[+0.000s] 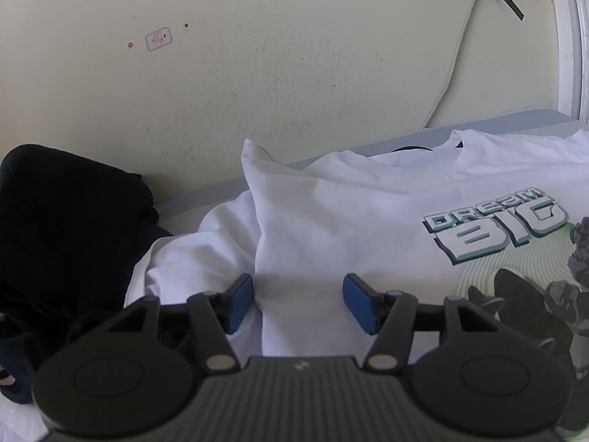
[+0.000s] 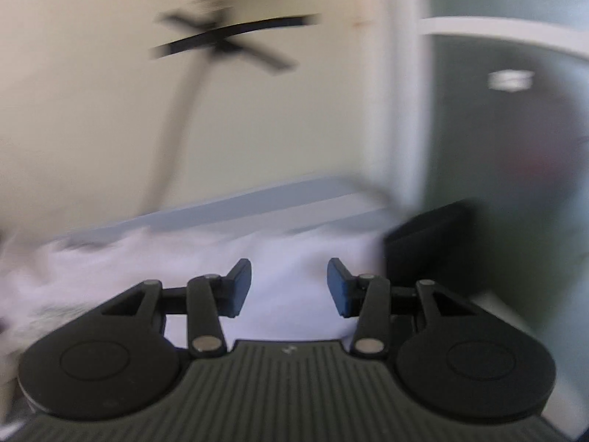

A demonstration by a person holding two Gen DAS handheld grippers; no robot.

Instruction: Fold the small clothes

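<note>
A white T-shirt [image 1: 331,213] with a "DREAM BIG" print [image 1: 493,228] lies spread on the pale surface in the left wrist view. Its left sleeve is folded up into a raised ridge [image 1: 254,184]. My left gripper [image 1: 300,302] hovers low over the shirt's left side. Its blue pads [image 1: 241,302] stand apart, with the cloth under the gap and not pinched. The right wrist view is blurred. There my right gripper [image 2: 289,287] stands open above the white T-shirt [image 2: 294,258], with nothing between its fingers.
A heap of dark clothes [image 1: 66,228] lies left of the shirt. A black block-like object [image 2: 430,243] stands at the shirt's right. A cream wall [image 1: 257,73] rises close behind the surface's blue-grey edge [image 1: 405,140], with a white cable [image 1: 452,70] taped to it.
</note>
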